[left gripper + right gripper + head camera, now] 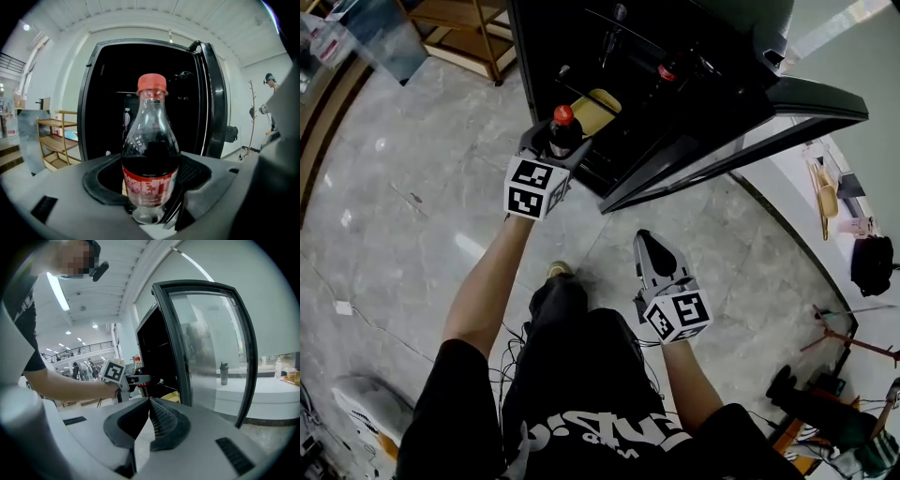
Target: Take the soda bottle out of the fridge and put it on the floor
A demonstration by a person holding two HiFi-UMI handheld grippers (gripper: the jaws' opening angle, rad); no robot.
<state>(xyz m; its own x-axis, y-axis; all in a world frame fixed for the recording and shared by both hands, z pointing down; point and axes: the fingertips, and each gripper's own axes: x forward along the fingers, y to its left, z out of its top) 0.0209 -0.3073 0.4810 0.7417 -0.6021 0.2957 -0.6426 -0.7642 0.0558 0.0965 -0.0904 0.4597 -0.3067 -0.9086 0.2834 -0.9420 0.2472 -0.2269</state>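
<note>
A dark soda bottle (563, 132) with a red cap and red label stands upright between the jaws of my left gripper (555, 142), which is shut on it just outside the open black fridge (656, 75). In the left gripper view the soda bottle (151, 159) fills the middle, with the fridge (108, 98) interior dark behind it. My right gripper (652, 255) hangs lower, in front of the fridge door (750, 131), shut with nothing between its jaws. The right gripper view shows its jaws (149, 420) pressed together, and the left gripper (123, 376) with the bottle beyond.
The glass fridge door (211, 348) stands open to the right. More bottles (667, 70) and a yellow item (595, 111) remain on the fridge shelves. A wooden rack (469, 28) stands left of the fridge. The grey marble floor (412, 216) spreads below. A white counter (806, 187) runs along the right.
</note>
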